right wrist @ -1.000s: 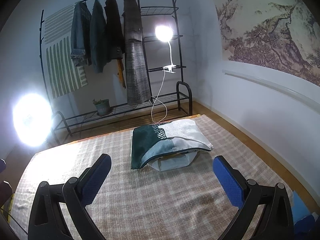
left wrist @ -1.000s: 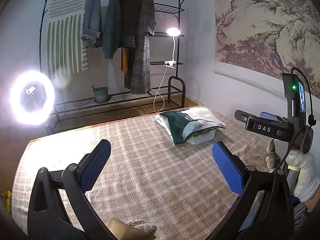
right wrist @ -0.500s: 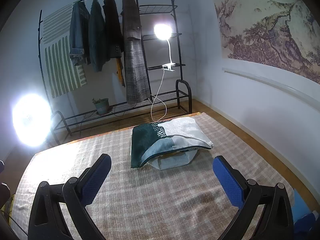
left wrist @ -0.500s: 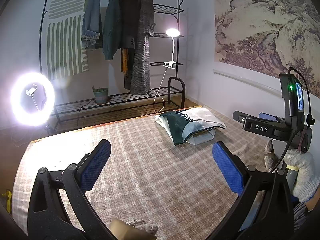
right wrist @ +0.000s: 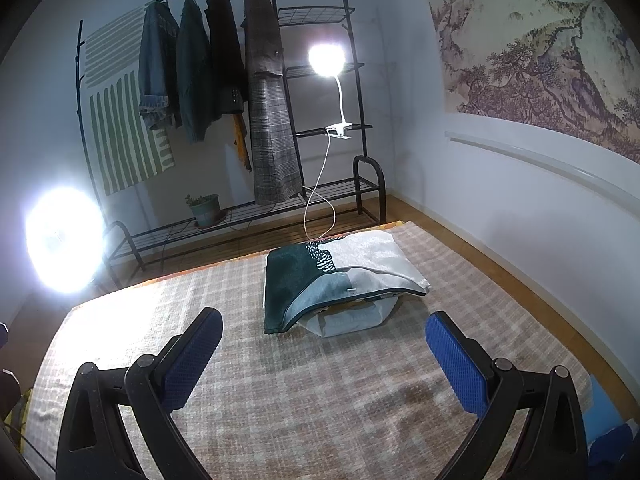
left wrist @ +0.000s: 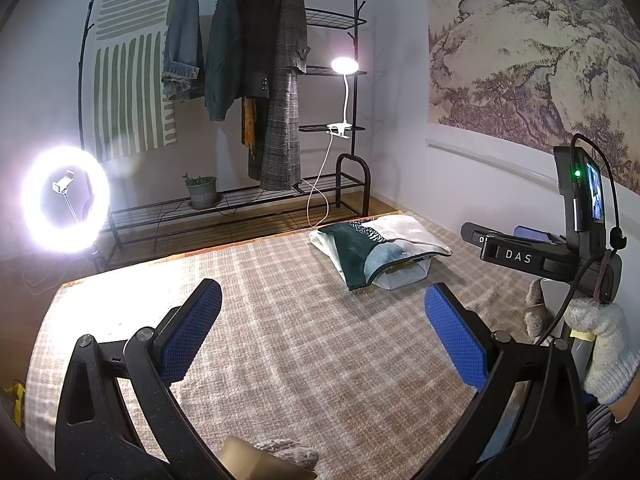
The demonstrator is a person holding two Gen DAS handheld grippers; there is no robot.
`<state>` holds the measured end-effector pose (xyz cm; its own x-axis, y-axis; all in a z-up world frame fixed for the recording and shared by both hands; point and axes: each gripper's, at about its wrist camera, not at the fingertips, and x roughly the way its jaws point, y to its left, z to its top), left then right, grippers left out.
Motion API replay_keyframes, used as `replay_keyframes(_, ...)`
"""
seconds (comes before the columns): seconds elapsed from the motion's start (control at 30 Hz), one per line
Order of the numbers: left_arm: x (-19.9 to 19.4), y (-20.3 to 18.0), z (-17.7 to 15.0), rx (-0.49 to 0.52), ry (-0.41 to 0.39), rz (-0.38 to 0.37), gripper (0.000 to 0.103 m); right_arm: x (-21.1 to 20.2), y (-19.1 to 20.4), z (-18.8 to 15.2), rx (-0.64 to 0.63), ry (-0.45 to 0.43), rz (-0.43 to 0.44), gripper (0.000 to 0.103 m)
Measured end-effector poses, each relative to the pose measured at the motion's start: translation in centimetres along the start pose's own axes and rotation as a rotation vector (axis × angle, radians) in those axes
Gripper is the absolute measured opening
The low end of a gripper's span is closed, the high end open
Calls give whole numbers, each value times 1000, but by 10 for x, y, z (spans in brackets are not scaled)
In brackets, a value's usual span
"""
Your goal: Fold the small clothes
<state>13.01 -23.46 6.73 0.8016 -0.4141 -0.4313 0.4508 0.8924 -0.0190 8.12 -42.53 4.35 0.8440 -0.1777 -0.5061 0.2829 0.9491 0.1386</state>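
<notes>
A pile of folded small clothes lies at the far right of the plaid-covered table; its top piece is dark green, pale blue and white, over a white piece. My left gripper hovers open above the middle of the table, well short of the pile, nothing between its blue pads. My right gripper is open too, just short of the pile's near edge. In the left wrist view the right gripper's body marked DAS and a gloved hand appear at the right.
Beyond the table's far edge stands a black clothes rack with hanging jackets, a clip lamp and a potted plant. A bright ring light stands at the left. A wall with a landscape picture runs along the right.
The right gripper has drifted a little closer to the pile, which looks slightly larger and lower. The left gripper has barely moved. Both stay open.
</notes>
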Motion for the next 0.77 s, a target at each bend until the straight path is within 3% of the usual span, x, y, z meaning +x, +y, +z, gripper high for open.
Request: replay_keyframes(0.77, 0, 2, -5, 4, 16, -8, 103, 5, 2, -2, 3, 18, 18, 103)
